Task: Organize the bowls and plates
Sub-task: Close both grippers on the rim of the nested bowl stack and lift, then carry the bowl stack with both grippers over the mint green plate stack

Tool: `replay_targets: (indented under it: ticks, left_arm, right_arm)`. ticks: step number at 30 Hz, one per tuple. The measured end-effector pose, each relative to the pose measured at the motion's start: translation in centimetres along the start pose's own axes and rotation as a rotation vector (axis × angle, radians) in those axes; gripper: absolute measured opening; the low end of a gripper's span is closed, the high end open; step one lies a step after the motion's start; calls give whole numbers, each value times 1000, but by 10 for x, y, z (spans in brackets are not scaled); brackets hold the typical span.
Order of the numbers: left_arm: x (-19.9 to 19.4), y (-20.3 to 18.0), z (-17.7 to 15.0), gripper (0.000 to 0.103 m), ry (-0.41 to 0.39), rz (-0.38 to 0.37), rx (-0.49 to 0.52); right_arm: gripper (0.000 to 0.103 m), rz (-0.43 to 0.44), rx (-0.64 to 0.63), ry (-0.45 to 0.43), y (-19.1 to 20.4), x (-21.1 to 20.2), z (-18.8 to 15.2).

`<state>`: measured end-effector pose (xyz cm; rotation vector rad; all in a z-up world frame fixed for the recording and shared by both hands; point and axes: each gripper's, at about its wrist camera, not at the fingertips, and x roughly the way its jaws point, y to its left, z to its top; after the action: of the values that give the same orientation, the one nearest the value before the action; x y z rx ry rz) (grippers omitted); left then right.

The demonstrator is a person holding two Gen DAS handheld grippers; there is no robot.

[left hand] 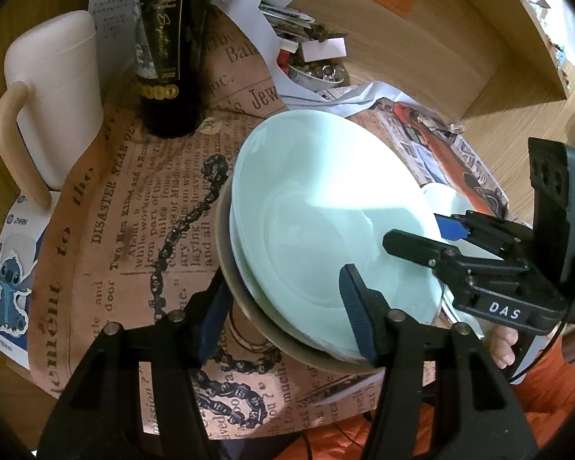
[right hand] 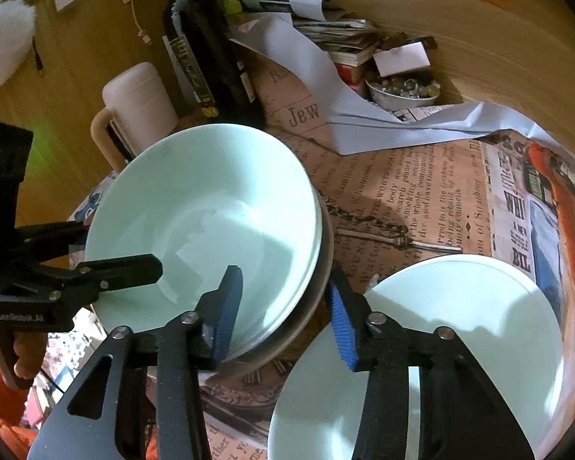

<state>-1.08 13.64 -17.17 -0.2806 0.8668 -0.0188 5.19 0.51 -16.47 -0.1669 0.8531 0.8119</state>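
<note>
Bowls (right hand: 203, 214) stacked on newsprint-covered table (right hand: 421, 191) w/ wine bottle (left hand: 165, 50), wood wall.

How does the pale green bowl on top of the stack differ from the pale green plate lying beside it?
The pale green bowl is deep and rests tilted in a stack inside a beige bowl; the pale green plate is shallow and lies alone on the newspaper. Jaws straddle the bowl's rim, not the plate's. Both share the same glossy glaze.

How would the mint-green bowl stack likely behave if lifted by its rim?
The mint-green bowl stack looks glazed and glossy, so probably slippery between fingers. It seems ceramic: rigid, likely breakable. The nested bowls sit tilted in the grey bowl, so may shift.
</note>
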Motion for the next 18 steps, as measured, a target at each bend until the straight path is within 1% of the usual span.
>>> replay_targets:
  ticks: [6, 11, 18]
  left_arm:
    - [1, -10, -2, 57, -18, 70, 25]
    - [1, -14, -3, 57, -30, 107, 41]
    - [2, -16, -1, 57, -41, 105, 28]
  right_arm:
    - [35, -32, 5, -10, 1, -1, 0]
    - [33, -43, 10, -29, 2, -4, 0]
    - [32, -37, 37, -59, -3, -10, 2]
